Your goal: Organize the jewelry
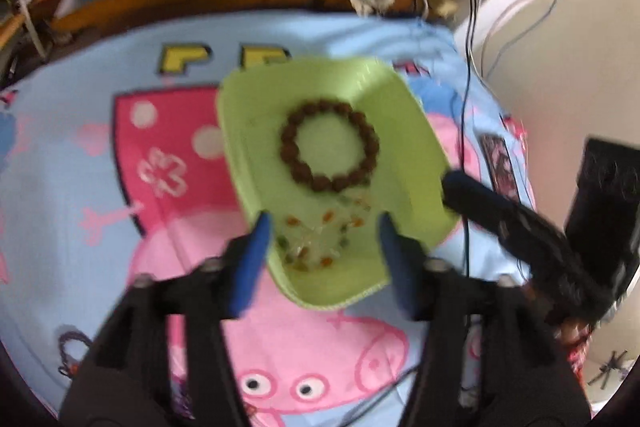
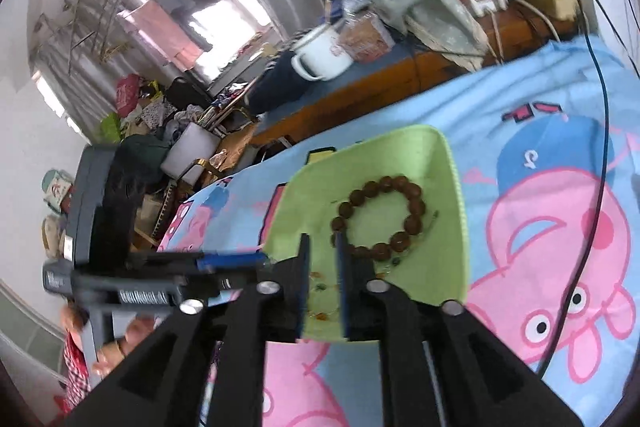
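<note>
Left wrist view shows a green tray (image 1: pixel 248 131) lying on a cartoon-print blanket (image 1: pixel 80 155) that covers the bed or table, and both pieces of jewelry are already inside it. The brown bead bracelet (image 1: pixel 330 146) lies as a closed ring near the far corner of the tray, flat on the bottom. The clear bracelet with coloured beads (image 1: pixel 320 239) lies at the near edge of the tray, just beside the brown one, and looks loosely spread. The left gripper (image 1: pixel 324 247) has its fingers wide apart on both sides of this second bracelet, and nothing is pressed between them. The right gripper (image 2: pixel 323 279) hangs over the near edge of the tray with its fingers brought almost together, and I see nothing held there. I judge the task nearly finished: no other jewelry is visible on the blanket, so only withdrawing the grippers seems left.
</note>
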`<state>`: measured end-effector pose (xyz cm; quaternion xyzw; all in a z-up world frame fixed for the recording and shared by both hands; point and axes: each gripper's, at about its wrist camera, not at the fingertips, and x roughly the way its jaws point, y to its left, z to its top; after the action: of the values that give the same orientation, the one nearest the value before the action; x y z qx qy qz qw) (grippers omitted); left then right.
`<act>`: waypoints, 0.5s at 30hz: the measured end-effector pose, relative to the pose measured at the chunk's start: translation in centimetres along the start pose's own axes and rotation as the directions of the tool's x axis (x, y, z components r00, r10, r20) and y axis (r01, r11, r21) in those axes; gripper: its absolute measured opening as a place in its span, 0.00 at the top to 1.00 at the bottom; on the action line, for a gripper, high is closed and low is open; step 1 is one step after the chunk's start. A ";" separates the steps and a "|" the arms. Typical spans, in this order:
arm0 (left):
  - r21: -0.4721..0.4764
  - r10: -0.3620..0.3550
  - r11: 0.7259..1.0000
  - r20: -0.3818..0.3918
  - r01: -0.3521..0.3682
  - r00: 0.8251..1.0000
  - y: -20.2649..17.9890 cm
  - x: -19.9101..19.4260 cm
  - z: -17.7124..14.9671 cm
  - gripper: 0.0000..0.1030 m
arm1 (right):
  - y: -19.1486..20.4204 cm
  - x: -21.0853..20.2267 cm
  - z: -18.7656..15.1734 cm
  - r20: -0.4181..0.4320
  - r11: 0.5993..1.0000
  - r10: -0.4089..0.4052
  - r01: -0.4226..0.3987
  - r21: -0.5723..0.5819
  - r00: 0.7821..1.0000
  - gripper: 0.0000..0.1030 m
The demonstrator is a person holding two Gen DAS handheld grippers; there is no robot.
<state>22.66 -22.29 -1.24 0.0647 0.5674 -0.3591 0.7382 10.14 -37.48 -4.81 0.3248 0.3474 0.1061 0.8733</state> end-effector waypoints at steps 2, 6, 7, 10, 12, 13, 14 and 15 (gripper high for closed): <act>-0.008 0.056 0.998 -0.073 -0.057 0.996 -0.1 1.2 0.0 0.36 | 0.7 -0.1 0.0 -0.002 1.000 -0.007 0.007 -0.016 1.000 0.66; 0.045 0.005 0.999 0.035 -0.007 0.999 -1.7 -2.5 -0.7 0.35 | 0.8 -2.5 -0.1 0.082 1.000 0.004 -0.004 -0.008 0.997 0.61; 0.059 0.008 0.998 0.086 -0.013 0.996 -1.5 -4.4 -1.0 0.35 | 0.7 -3.1 -0.2 0.083 1.000 0.012 -0.013 0.007 0.996 0.61; 0.042 0.073 0.996 0.176 -0.081 0.982 0.4 -8.2 -2.7 0.35 | 1.5 -4.0 -1.2 0.056 0.998 0.065 -0.065 -0.012 0.996 0.61; 0.018 0.141 0.988 0.260 -0.151 0.955 2.8 -11.5 -5.8 0.35 | 2.7 -3.7 -2.2 0.026 0.994 0.090 -0.088 -0.066 0.996 0.61; -0.003 0.177 0.983 0.287 -0.184 0.941 4.0 -12.7 -7.4 0.35 | 3.5 -3.1 -3.0 -0.001 0.990 0.101 -0.101 -0.103 0.995 0.64; -0.026 0.210 0.977 0.305 -0.212 0.929 5.3 -13.6 -9.0 0.35 | 4.3 -2.2 -3.9 -0.035 0.985 0.107 -0.110 -0.132 0.994 0.68; -0.045 0.231 0.973 0.314 -0.229 0.921 6.4 -14.2 -10.1 0.35 | 5.1 -1.2 -4.6 -0.073 0.981 0.108 -0.118 -0.155 0.992 0.78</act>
<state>17.13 -6.01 5.77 0.0696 0.4313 -0.2737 0.8569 6.40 -31.80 -3.44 0.2699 0.3466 0.1930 0.8774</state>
